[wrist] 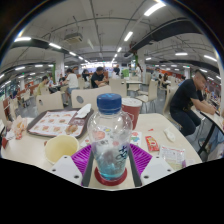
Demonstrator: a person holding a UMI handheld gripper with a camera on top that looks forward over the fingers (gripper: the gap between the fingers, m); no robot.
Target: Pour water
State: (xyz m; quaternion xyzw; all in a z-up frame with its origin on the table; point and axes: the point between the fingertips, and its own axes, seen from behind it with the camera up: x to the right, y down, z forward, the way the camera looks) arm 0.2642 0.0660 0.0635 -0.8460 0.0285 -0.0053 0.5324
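I hold the tool [110, 165] closed on a clear water bottle [109, 130]; both purple pads [84, 158] press its lower body from either side. The bottle sits between the fingers, above the counter [160, 125], near its near edge. Its blue cap [110, 102] is on.

Orientation: the bottle's long axis is vertical, cap pointing up, base toward the counter. I see no tilt.

Receiving vessels: a yellow cup [61, 147] stands just beside the bottle toward the counter's left side; a red cup [132, 108] stands beyond the bottle. I cannot tell which is the target.

Hazards, as I judge them:
- The cap appears closed. Tilting now would deliver no water; the cap must come off first.
- The wall is thin plastic. Excess finger pressure may crush it and eject water once it is opened.
- The grip is low on the body. On tilting, the bottle may pivot or slip between the pads.
- The tray [55, 122] and snack packets [152, 143] lie close; an overshoot would wet them.
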